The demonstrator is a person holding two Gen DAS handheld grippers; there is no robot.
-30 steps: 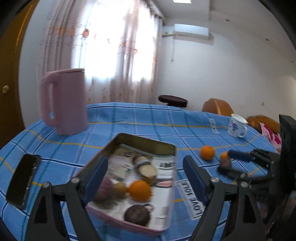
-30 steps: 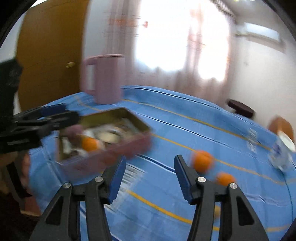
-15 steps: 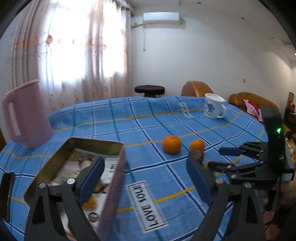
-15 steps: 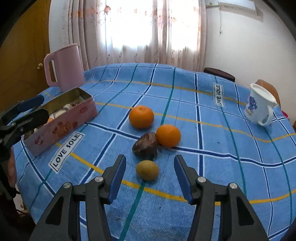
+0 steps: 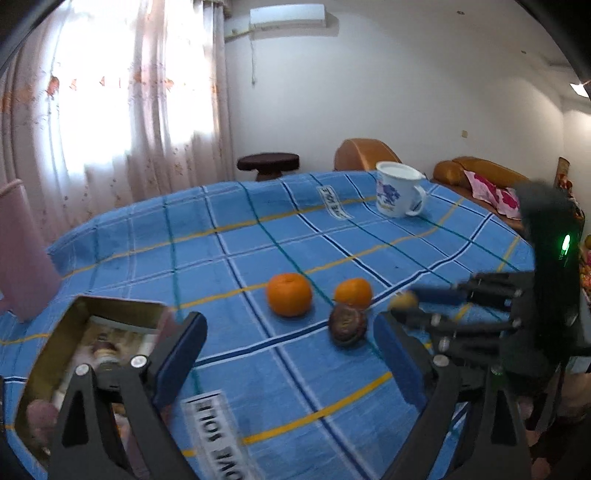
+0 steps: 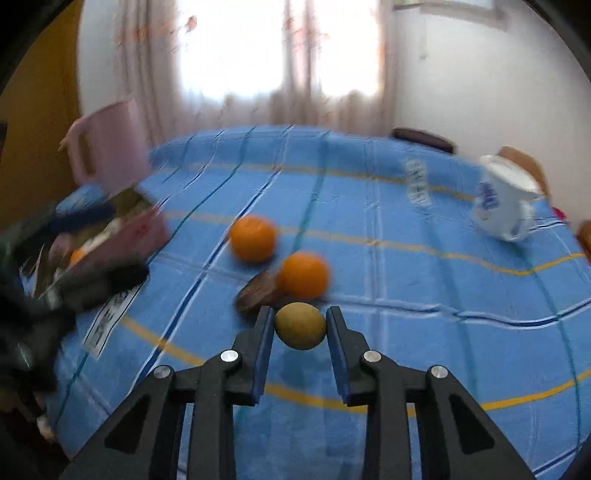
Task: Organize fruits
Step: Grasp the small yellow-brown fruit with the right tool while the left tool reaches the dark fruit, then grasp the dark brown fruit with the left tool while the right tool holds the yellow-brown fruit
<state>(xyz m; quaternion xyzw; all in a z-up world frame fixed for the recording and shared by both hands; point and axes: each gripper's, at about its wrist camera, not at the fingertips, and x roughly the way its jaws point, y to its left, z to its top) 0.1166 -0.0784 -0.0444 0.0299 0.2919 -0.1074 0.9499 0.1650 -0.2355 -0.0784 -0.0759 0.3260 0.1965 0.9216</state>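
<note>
Blue plaid tablecloth (image 6: 406, 295), curtained window (image 6: 277, 48) behind. Right gripper (image 6: 300, 326) pinching a yellow-green fruit (image 6: 300, 325) — left gripper (image 5: 291, 354) spread, empty.

A pink pitcher (image 6: 110, 144) stands at the far left of the blue checked tablecloth (image 5: 258, 251), and a white mug with a blue print (image 5: 397, 194) stands upright near the far right edge. Behind the table are sheer curtains (image 5: 110, 110), a dark round stool (image 5: 267, 162), 1 wall air conditioner (image 5: 288, 16) and a brown sofa (image 5: 476, 171).
</note>
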